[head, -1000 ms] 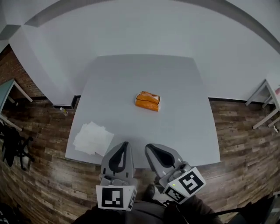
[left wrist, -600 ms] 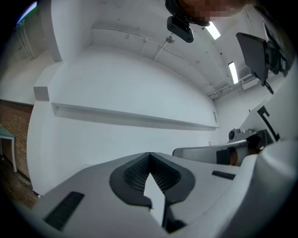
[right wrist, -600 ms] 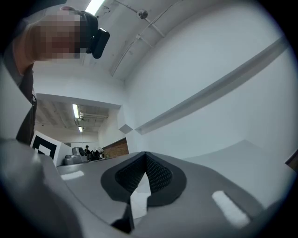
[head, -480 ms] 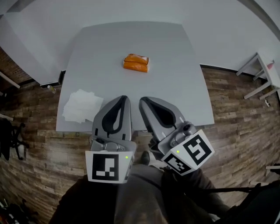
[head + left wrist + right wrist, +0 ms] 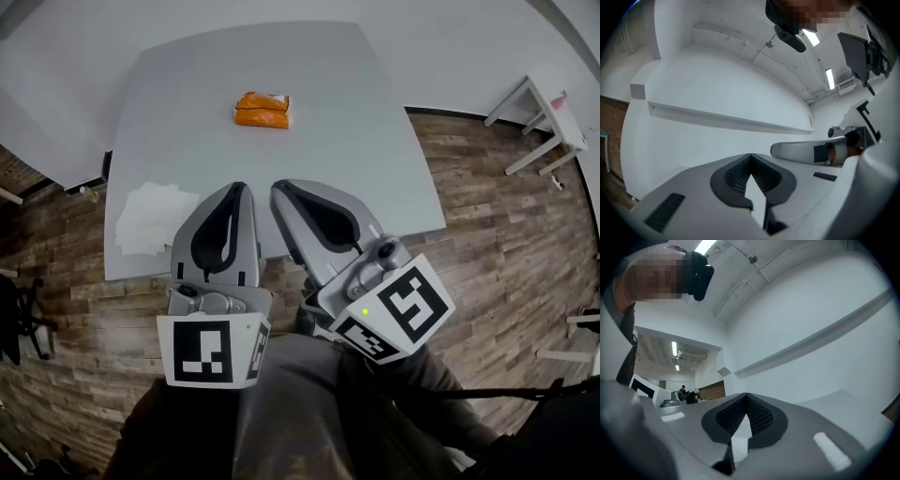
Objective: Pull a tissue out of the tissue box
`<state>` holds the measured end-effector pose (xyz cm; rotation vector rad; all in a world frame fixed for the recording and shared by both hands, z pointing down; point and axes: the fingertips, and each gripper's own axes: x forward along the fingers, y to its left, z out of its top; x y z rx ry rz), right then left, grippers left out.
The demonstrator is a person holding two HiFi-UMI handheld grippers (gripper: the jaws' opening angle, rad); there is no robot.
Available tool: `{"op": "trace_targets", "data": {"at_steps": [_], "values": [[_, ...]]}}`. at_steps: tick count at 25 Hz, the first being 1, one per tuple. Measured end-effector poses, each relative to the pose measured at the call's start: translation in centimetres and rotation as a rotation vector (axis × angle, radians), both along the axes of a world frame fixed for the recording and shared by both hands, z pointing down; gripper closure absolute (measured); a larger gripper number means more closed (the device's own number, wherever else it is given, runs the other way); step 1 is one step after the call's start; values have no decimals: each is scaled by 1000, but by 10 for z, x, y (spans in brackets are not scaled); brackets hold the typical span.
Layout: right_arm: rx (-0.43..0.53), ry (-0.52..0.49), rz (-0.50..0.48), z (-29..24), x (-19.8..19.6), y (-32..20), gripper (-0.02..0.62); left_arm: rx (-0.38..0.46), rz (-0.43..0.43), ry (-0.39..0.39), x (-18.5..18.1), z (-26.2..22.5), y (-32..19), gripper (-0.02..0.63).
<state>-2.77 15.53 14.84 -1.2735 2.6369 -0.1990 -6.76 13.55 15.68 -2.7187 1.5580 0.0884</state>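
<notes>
orange tissue pack (image 5: 262,109) on far half of grey table (image 5: 375,169), long axis left-right. left gripper (image 5: 238,187), right gripper (image 5: 279,186) both closed, empty, side by side at near edge. pack straight ahead, well apart; neither clearly nearer.

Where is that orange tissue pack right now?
In the head view, the orange tissue pack lies on the grey table, toward its far edge, about midway across, with loose white tissues at the near left corner.
</notes>
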Motion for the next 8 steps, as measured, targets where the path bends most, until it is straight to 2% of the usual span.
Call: {"op": "trace_targets", "data": {"at_steps": [8], "values": [[3, -6, 12, -3, 5, 7, 594, -1, 12, -7, 5, -1, 9, 606]]}}
